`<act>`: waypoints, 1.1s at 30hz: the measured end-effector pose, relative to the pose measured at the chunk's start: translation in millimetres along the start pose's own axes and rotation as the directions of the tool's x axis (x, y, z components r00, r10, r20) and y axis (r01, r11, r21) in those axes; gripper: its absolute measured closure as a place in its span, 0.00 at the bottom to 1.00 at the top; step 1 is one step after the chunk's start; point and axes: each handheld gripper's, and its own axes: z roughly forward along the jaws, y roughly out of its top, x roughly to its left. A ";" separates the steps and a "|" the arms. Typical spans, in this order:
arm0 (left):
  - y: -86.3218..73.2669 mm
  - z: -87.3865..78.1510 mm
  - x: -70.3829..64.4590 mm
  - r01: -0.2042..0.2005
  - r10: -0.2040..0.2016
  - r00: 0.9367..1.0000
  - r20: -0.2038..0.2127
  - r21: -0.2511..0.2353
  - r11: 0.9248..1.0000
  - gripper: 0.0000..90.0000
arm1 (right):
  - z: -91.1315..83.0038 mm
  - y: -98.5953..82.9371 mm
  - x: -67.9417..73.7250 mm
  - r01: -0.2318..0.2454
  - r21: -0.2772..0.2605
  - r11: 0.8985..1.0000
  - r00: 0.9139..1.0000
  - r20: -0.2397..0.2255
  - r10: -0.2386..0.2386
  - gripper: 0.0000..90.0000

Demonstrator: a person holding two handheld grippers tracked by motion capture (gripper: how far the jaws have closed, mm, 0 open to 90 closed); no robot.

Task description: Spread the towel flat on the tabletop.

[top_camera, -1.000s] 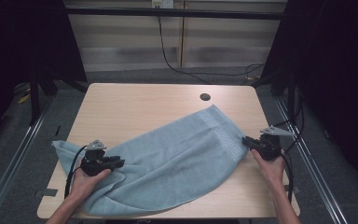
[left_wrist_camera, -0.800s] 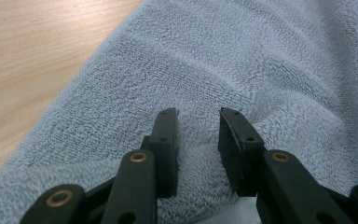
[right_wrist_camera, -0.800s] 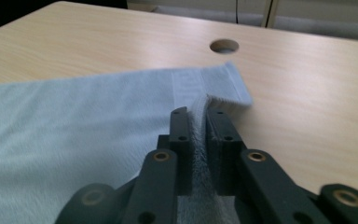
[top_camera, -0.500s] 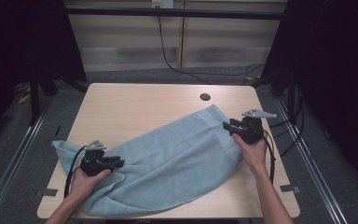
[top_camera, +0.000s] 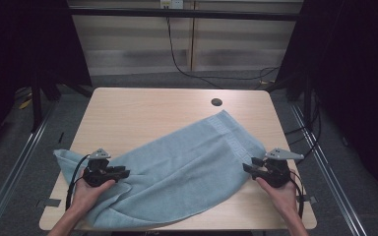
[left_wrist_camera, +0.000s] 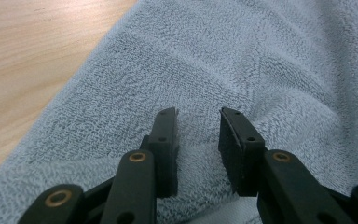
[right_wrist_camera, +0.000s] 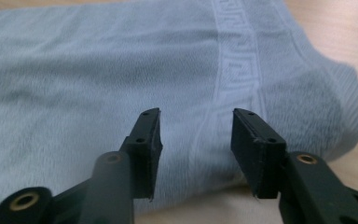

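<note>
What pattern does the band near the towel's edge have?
A woven key-like geometric pattern, pale blue-grey like the towel; the band shows best in the right gripper view.

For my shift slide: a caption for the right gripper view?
Open right claw poised at the patterned-band edge of the light blue towel on the wooden table.

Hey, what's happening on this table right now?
A person is working a light blue terry towel that lies crumpled and skewed across a light wooden table, with a handheld gripper in each hand. The left gripper sits over the towel's near left part, jaws open, nothing clamped between them. The right gripper is at the towel's right edge by its woven patterned band, also open. Neither holds the cloth at this moment.
</note>
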 end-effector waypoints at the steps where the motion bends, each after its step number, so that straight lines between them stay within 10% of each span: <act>1: 0.0 -0.1 -0.1 -0.002 0.002 1.000 -0.001 0.001 1.000 0.75 | 1.1 -4.1 -1.2 0.004 0.021 1.000 1.000 -0.002 -0.004 0.53; 6: -0.1 1.0 -0.6 -0.018 0.018 1.000 0.004 0.000 1.000 0.74 | 18.1 -14.1 -6.2 0.023 0.085 0.996 0.999 0.025 -0.025 0.51; 10: -0.4 1.5 -5.2 -0.037 0.037 0.999 0.004 0.006 0.999 0.75 | 34.8 -9.2 0.3 0.092 0.118 0.989 0.993 0.068 -0.101 0.89; 13: -0.2 1.8 -9.9 -0.040 0.040 0.999 0.014 0.013 0.999 0.76 | 31.8 11.8 2.2 0.094 0.051 0.994 0.994 0.048 -0.096 0.96; 18: 0.6 5.2 -25.8 -0.077 0.074 0.996 0.055 0.040 0.996 0.77 | 34.3 62.4 3.2 0.096 -0.045 0.994 0.994 0.054 -0.094 0.94; 23: 0.5 7.9 -43.1 -0.116 0.109 0.988 0.111 0.055 0.992 0.77 | 43.5 86.6 10.9 0.067 -0.120 0.990 0.996 -0.051 -0.074 0.79; 33: 22.0 -8.6 -25.4 -0.097 0.103 0.989 0.103 -0.061 0.993 0.74 | 38.6 27.8 53.6 0.130 0.077 0.989 0.984 -0.131 -0.119 0.63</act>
